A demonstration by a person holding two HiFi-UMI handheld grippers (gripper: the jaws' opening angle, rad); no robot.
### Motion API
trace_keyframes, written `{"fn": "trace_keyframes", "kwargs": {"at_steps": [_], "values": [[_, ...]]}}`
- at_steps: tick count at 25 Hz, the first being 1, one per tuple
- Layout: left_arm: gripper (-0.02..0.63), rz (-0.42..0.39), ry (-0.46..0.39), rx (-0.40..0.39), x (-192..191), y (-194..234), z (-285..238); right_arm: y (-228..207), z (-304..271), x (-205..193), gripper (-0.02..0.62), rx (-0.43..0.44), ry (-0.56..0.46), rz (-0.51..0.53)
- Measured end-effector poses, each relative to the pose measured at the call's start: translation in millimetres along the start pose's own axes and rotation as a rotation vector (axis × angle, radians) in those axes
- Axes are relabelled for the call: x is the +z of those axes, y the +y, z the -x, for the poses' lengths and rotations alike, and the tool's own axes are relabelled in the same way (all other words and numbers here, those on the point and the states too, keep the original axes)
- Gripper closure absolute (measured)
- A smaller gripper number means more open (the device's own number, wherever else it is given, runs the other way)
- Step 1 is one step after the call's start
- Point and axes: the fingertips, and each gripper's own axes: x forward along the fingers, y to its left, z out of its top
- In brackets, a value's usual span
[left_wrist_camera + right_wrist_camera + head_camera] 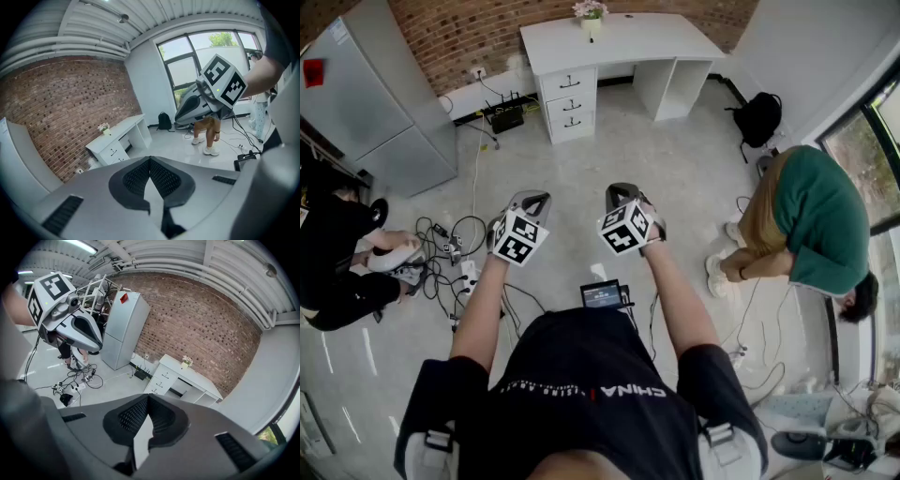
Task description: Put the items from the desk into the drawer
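The white desk (619,42) stands far ahead against the brick wall, with a small flower pot (591,13) on top and three closed drawers (570,103) at its left end. I see no other item on it from here. My left gripper (531,200) and right gripper (620,192) are held up side by side over the floor, well short of the desk. Both are shut with nothing between the jaws. The desk (117,138) shows small in the left gripper view beyond the left gripper (150,159), and the desk (187,376) likewise beyond the right gripper (148,397).
A grey fridge (366,103) stands at the left wall. Cables and power strips (455,258) litter the floor at left, beside a seated person (337,267). A person in green (811,220) crouches at right. A black backpack (759,117) and a small screen (602,294) are on the floor.
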Motion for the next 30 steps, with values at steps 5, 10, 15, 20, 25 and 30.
{"fn": "trace_keyframes", "kwargs": {"at_steps": [5,10,15,20,25,30], "values": [[0.595,-0.051,0.009,0.018,5.7,12.9,-9.7,-11.3,-9.3,8.2,0.58,-0.006,-0.012,-0.001],[0.595,-0.072,0.009,0.023,5.2,13.2,-13.5,-9.4,-10.5,4.5,0.58,-0.003,-0.003,-0.011],[0.595,-0.081,0.009,0.005,6.8,5.2,-15.8,-9.5,-7.9,-1.2,0.58,-0.009,0.001,-0.032],[0.595,-0.067,0.013,-0.002,7.2,3.5,-17.3,-9.4,-6.3,-2.6,0.58,-0.01,-0.002,-0.036],[0.595,-0.061,0.021,0.001,12.6,-2.1,-19.2,-16.6,-0.9,-8.8,0.58,-0.012,0.0,-0.046],[0.595,-0.066,0.034,0.003,17.9,-10.1,-27.9,-25.2,0.7,-17.7,0.58,-0.004,-0.007,-0.049]]}}
